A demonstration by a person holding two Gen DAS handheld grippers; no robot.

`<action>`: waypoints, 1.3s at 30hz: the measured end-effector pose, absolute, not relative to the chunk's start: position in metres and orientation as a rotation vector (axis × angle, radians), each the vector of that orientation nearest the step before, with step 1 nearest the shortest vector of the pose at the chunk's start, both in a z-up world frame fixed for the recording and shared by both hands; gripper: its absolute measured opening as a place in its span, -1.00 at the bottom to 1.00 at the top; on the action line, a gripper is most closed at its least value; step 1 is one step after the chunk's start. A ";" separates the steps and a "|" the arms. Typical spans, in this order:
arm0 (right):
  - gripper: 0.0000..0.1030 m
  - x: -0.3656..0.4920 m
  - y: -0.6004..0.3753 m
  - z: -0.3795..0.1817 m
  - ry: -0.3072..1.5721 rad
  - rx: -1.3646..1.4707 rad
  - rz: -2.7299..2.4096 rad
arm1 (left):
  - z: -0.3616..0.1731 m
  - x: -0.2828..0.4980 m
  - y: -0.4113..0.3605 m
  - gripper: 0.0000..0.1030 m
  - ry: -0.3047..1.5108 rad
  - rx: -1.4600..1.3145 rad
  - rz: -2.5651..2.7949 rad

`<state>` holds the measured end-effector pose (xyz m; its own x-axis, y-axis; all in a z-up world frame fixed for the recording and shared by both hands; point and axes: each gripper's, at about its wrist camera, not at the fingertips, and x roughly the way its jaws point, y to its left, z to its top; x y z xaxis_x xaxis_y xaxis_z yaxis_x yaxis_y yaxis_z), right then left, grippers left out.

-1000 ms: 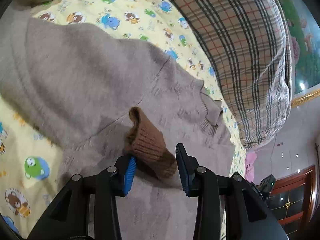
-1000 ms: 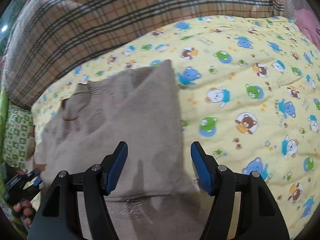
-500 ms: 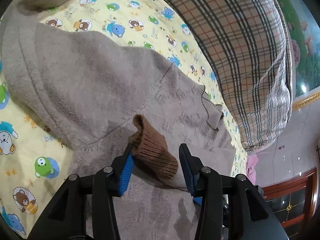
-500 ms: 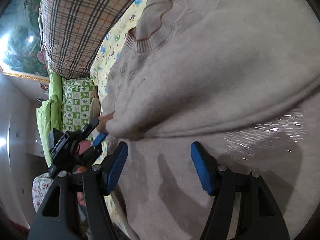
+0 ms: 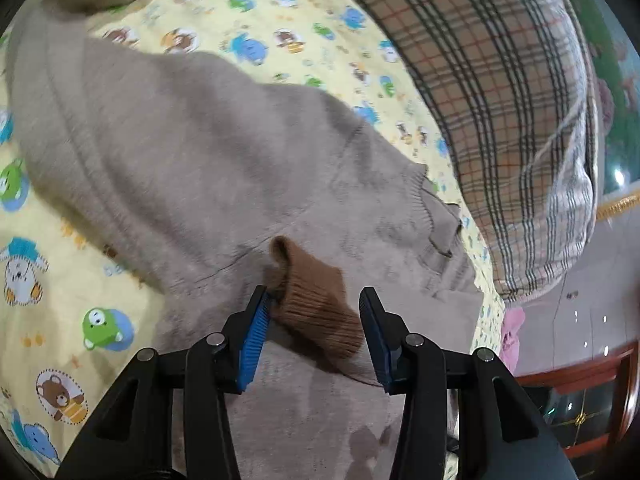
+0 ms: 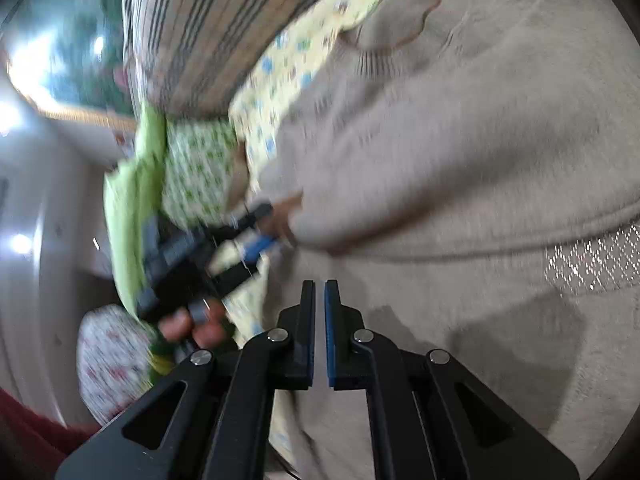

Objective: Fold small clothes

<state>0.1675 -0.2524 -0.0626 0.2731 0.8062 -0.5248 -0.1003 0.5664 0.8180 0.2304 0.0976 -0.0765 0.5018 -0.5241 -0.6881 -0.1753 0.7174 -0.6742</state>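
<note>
a: where's my sweater (image 5: 192,152) right now?

b: flat on the bed, over the yellow cartoon sheet (image 5: 280,28), neck end toward the plaid pillow (image 5: 500,92) at the head of the bed. one sleeve lies folded in across the body, and its brown cuff (image 5: 316,300) sits right between the tips of my left claw (image 5: 314,312).

a: so is the left claw holding the cuff?

b: i wouldn't say so. the jaws are spread; the cuff touches the left-hand pad or nearly does, and there's a clear gap on the other side. the cuff's long axis runs roughly forward along the claw, tilted a bit off it, so i judge the next move needs only a squeeze here. the left claw is the nearer one by far.

a: and my right claw (image 6: 320,320)?

b: pressed together with only a thin slit between the pads. i can't tell whether it has pinched any knit; it sits over the sweater's body near the side edge of the bed.

a: what does each view give me that the other doesn't?

b: the right view is blurred, but it shows the left claw from outside, at the sweater's edge, with my fingers (image 6: 188,324) on its handle. it hides the cuff almost entirely. only the left view shows the cuff's lie between the pads.
</note>
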 end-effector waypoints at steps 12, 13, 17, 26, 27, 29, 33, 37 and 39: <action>-0.38 0.178 -0.295 -0.056 1.108 0.692 0.510 | -0.063 0.252 0.068 -0.55 1.038 -0.686 -0.332; -0.37 0.177 -0.307 -0.051 1.075 0.659 0.462 | -0.063 0.251 0.068 -0.58 1.044 -0.669 -0.326; -0.02 0.197 -0.367 -0.040 0.987 0.431 0.100 | -0.067 0.246 0.069 -0.73 1.046 -0.662 -0.343; -0.74 0.236 -0.433 -0.071 1.040 0.414 -0.046 | -0.029 0.236 0.071 -0.76 1.030 -0.665 -0.376; -0.74 0.237 -0.435 -0.070 1.034 0.415 -0.067 | -0.042 0.241 0.073 -0.76 1.081 -0.625 -0.321; -0.73 0.241 -0.440 -0.068 1.028 0.424 -0.103 | -0.066 0.249 0.083 -0.74 1.147 -0.624 -0.234; -0.39 0.237 -0.441 -0.058 1.009 0.475 -0.129 | -0.065 0.240 0.109 -0.63 1.079 -0.689 -0.191; -0.02 0.214 -0.427 -0.033 0.932 0.475 -0.068 | -0.049 0.222 0.118 -0.50 1.035 -0.667 -0.204; 0.00 0.202 -0.412 -0.025 0.916 0.475 -0.015 | -0.042 0.214 0.125 -0.35 1.028 -0.639 -0.197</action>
